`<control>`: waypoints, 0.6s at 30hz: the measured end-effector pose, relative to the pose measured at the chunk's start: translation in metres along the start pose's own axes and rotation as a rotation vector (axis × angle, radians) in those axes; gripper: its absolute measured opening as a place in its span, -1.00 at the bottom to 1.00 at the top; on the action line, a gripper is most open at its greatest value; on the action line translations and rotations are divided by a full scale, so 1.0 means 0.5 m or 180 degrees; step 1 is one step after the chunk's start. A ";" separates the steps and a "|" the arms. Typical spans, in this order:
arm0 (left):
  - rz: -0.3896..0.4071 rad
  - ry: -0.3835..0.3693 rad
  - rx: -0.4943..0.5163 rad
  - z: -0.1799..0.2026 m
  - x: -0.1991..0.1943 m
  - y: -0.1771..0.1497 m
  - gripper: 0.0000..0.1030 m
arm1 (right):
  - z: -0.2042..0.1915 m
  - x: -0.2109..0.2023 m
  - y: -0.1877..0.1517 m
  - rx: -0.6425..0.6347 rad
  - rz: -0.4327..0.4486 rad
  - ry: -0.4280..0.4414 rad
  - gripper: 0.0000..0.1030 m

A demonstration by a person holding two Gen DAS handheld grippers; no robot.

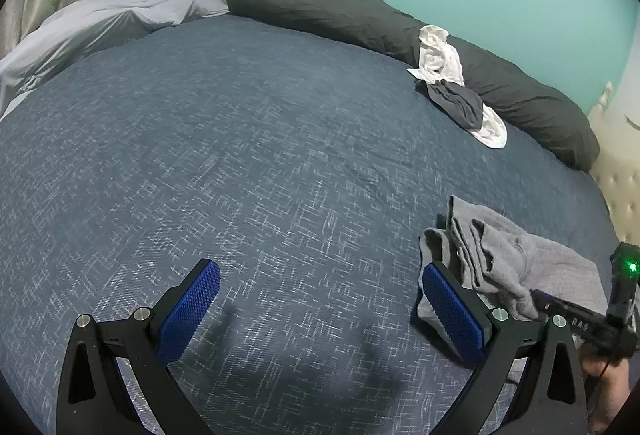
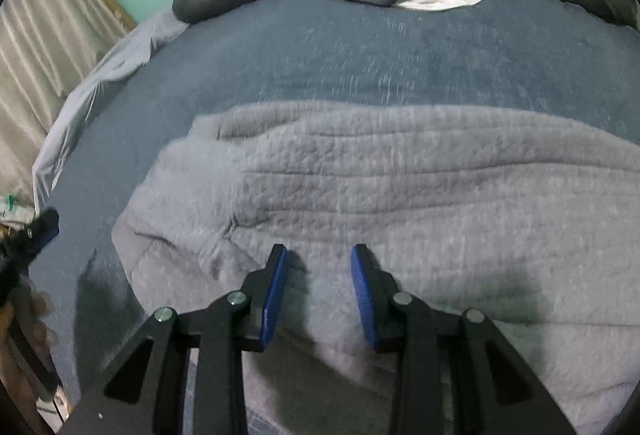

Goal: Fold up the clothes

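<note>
A grey sweat garment (image 2: 400, 187) lies spread and partly folded on the dark blue bedspread (image 1: 240, 155). My right gripper (image 2: 319, 251) hovers just over its near part, pointing down. Its blue pads (image 2: 276, 287) stand a little apart with no cloth pinched between them. In the left wrist view the same grey garment (image 1: 500, 255) lies bunched at the lower right. My left gripper (image 1: 320, 269) stands wide open over bare bedspread to the left of it, holding nothing. The right gripper's body (image 1: 580, 319), with a green light, shows at the right edge there.
A white garment (image 1: 438, 55) and a dark one (image 1: 456, 103) lie heaped at the far side against a long dark bolster pillow (image 1: 320, 3). A pale grey sheet (image 1: 100, 19) and a curtain border the left. A tufted cream headboard (image 1: 616, 175) is at the right.
</note>
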State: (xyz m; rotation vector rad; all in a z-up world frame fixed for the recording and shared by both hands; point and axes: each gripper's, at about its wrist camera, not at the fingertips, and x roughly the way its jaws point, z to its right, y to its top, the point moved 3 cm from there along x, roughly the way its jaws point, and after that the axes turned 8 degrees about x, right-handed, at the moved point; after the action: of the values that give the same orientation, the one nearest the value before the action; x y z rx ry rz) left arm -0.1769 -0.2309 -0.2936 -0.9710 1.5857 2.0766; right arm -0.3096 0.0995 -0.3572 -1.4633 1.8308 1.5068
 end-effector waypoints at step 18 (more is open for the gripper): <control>-0.0028 -0.0136 0.0005 0.012 0.004 -0.007 1.00 | 0.004 -0.085 -0.027 0.0337 0.0316 0.0065 -0.36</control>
State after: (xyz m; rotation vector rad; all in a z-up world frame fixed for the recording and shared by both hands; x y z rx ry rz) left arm -0.1779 -0.2245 -0.2965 -0.9251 1.5590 2.0758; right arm -0.2814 0.1229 -0.3319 -1.3620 1.9901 1.4204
